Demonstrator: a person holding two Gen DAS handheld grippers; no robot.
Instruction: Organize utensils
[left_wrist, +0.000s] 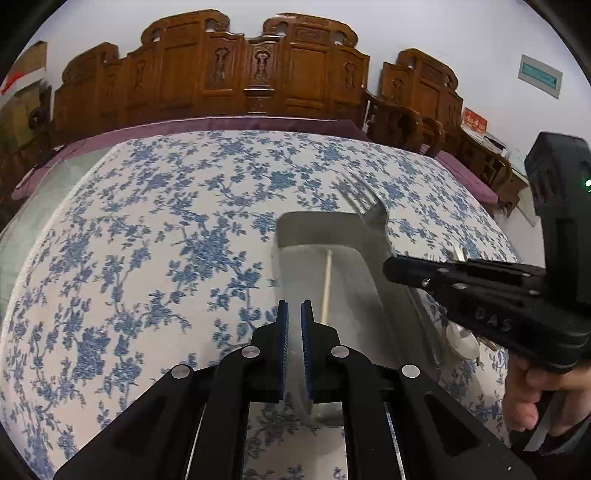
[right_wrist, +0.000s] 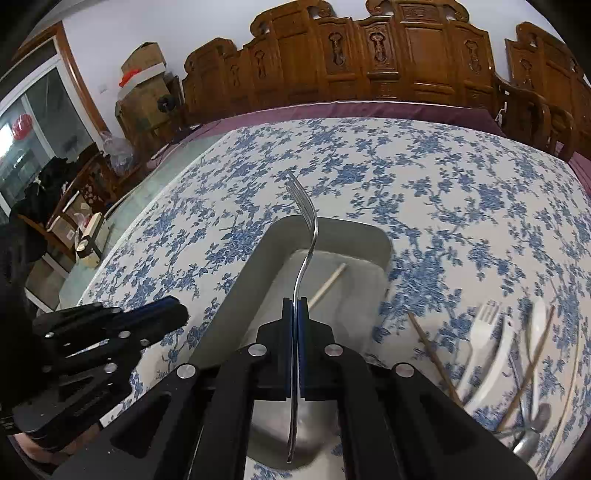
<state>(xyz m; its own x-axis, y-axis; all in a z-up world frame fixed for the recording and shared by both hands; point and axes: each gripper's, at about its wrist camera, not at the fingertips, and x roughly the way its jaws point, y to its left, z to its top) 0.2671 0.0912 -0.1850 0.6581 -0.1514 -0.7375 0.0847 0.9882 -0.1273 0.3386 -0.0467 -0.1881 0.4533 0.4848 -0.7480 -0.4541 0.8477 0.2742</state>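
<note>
Fork (right_wrist: 308, 236) clamped in our right gripper (right_wrist: 296, 306) over metal tray (right_wrist: 236, 280); left gripper (left_wrist: 294, 314) slightly parted, holding nothing.

Right gripper (left_wrist: 391, 264) side: embossed letters, seemingly "DAS", reading uncertain
Red card (left_wrist: 474, 123) on the side furniture: gold script, too small to read
Wall plaque (left_wrist: 539, 75), teal and grey: no lettering legible
Cardboard boxes (right_wrist: 142, 79) in the corner: red marking, unreadable
Red round ornament (right_wrist: 21, 125) on the glass door: no characters legible
</note>
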